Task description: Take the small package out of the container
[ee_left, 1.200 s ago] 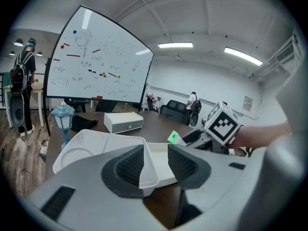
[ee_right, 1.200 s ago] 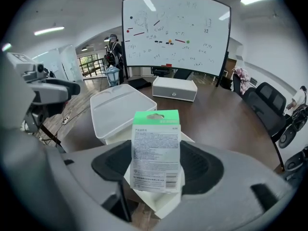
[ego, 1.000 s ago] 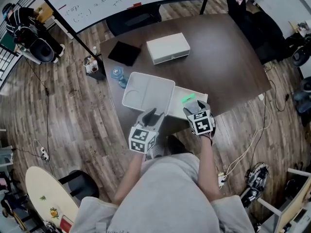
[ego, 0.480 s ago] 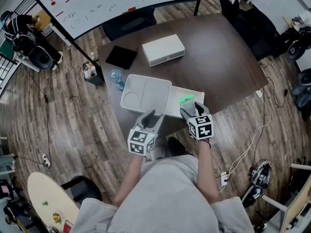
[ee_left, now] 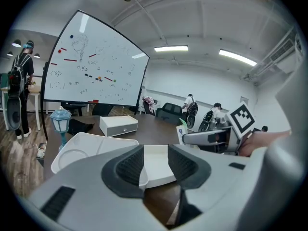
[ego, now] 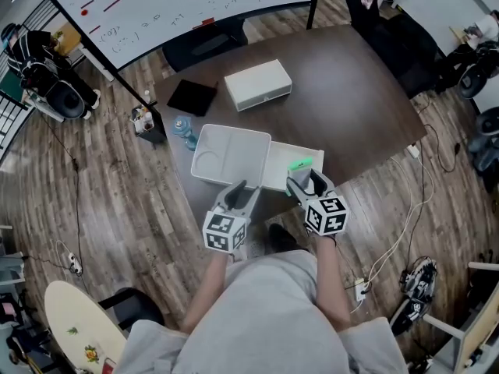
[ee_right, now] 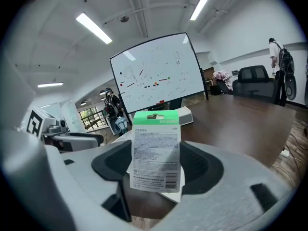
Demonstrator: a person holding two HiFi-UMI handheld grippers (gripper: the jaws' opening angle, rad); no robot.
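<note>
Holding: my right tongs (ee_right: 156, 166) clamp the package (ee_right: 156, 150) by its side edges.
Handling: light, thin card, I judge; buckles if squeezed.
My left tongs (ee_left: 155, 165): wide, empty, at the container (ego: 204, 142) edge.

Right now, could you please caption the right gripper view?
Right gripper holds the small package upright before a whiteboard.

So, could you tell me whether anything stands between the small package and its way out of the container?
Nothing visible does. The right gripper is shut on the small package, the lid lies open beside the container, and nothing covers the package.
</note>
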